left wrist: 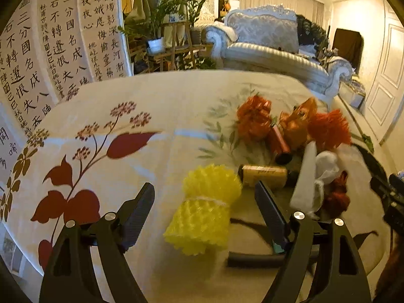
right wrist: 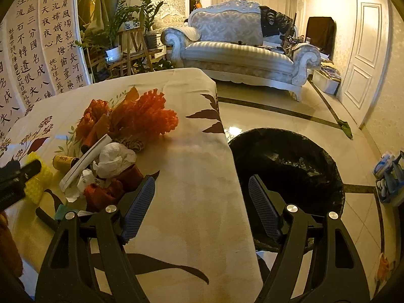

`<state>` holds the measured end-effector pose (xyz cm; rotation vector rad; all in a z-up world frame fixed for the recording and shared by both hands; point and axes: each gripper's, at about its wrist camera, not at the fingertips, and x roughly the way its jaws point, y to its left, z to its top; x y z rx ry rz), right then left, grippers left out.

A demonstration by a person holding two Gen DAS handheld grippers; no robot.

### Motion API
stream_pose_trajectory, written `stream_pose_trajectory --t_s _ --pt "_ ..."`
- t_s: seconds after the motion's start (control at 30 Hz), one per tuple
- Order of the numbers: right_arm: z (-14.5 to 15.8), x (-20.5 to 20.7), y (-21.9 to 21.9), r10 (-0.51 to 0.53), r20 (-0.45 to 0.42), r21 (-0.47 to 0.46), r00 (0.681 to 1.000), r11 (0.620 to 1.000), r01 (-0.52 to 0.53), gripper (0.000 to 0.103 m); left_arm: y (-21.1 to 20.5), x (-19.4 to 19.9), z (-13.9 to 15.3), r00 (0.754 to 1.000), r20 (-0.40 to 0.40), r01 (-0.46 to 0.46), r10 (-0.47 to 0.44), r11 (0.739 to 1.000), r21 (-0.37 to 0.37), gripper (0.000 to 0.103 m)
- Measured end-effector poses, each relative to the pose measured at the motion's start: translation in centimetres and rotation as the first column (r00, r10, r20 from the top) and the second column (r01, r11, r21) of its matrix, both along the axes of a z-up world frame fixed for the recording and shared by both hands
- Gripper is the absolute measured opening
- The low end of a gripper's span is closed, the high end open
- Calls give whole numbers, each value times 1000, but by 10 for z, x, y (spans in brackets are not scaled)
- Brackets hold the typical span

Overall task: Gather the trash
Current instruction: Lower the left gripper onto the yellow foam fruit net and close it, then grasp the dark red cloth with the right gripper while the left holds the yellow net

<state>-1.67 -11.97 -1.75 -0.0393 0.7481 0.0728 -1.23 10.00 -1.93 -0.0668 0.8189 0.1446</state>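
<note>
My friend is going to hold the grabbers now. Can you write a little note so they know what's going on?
Left gripper: open, holding nothing, with the yellow foam net lying on the cloth between its fingers.
Right gripper: open and empty, over the table's edge beside the bin.
The trash sits in a pile on the flowered tablecloth: orange foam net, crumpled white tissue, small yellow bottle, white strip, red wrappers.
Black-lined trash bin stands on the floor by the table; I cannot tell what is inside.
Done: nothing is picked up at this moment.
Left: the whole pile, probably starting with the yellow net.
</note>
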Motion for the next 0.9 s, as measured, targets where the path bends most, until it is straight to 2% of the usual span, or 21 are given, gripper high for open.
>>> stream_pose_trajectory --t_s 0.03,0.13,0.2,0.3,0.5,0.9 --pt "0 0 1 2 0 -1 1000 1000 -2 75 2 0 -2 1000 -6 0 0 1000 -6 79" --pt "0 -1 5 10 -1 -2 1000 1000 -10 75 4 0 -6 1000 -15 9 -10 1000 -24 67" --pt "0 -1 8 16 -4 -2 1000 1000 -16 75 5 1 -9 999 -16 36 -37 998 -48 51" --pt "0 1 14 29 -8 -4 1000 1000 -29 75 5 1 -11 999 -8 52 -53 997 -54 44" --pt "2 1 31 59 -11 -16 998 998 -60 75 12 -5 -4 999 27 41 -40 998 -46 42" --pt "-7 0 76 156 -58 -43 986 986 -159 75 41 -8 -2 999 47 -5 7 999 -33 42"
